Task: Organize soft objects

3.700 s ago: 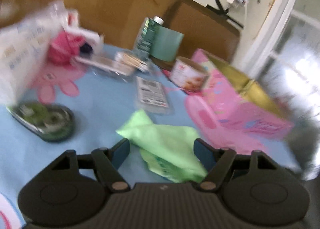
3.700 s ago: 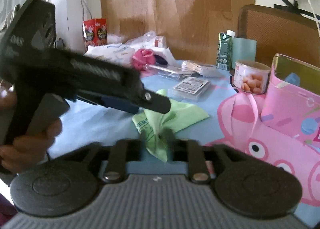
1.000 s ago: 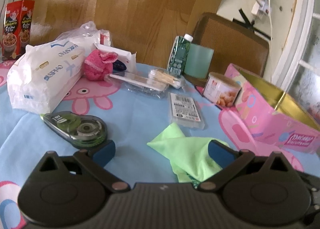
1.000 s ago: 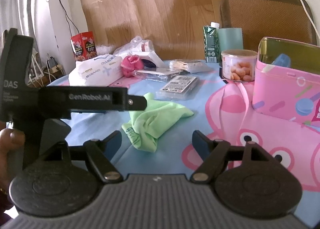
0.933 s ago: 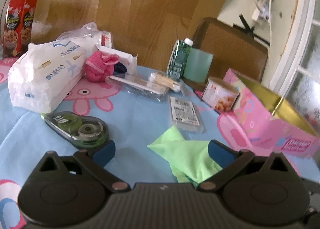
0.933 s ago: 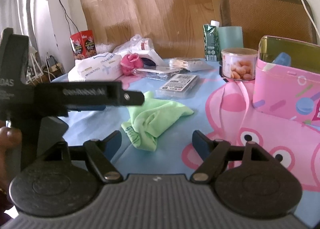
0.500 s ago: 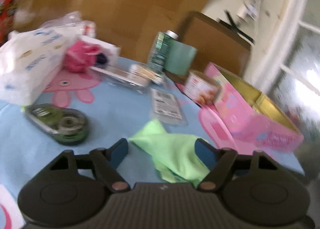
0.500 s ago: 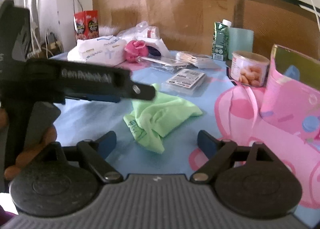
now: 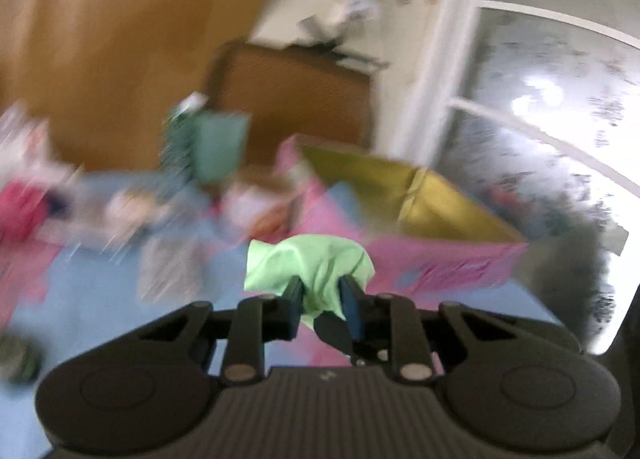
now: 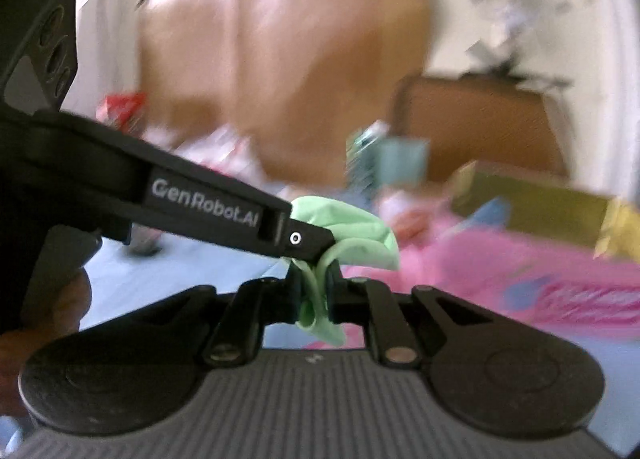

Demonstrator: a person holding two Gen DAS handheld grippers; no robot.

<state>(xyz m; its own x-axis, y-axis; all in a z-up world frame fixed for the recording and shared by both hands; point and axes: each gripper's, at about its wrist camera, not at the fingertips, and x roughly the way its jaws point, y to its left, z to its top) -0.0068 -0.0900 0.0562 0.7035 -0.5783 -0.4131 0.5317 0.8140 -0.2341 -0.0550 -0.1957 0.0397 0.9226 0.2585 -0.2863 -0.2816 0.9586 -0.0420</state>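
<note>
A light green cloth (image 9: 310, 261) is bunched and lifted off the blue table. My left gripper (image 9: 322, 297) is shut on its lower part. My right gripper (image 10: 314, 289) is shut on the same green cloth (image 10: 352, 231) from the other side, and the left gripper's black body (image 10: 168, 195) crosses that view from the left, touching the cloth. A pink box with a gold lining (image 9: 412, 195) stands open just behind the cloth, and it shows in the right wrist view (image 10: 532, 227) too. Both views are blurred by motion.
A green carton and teal cup (image 9: 208, 143) stand at the back of the table. A pink soft ball (image 9: 18, 207) and white packets lie at the far left. A brown chair back (image 9: 292, 99) stands behind the table. A window (image 9: 560, 107) is on the right.
Both grippers were open around the cloth lying on the table. Now both are shut on it, and it is lifted and carried right toward the pink box.
</note>
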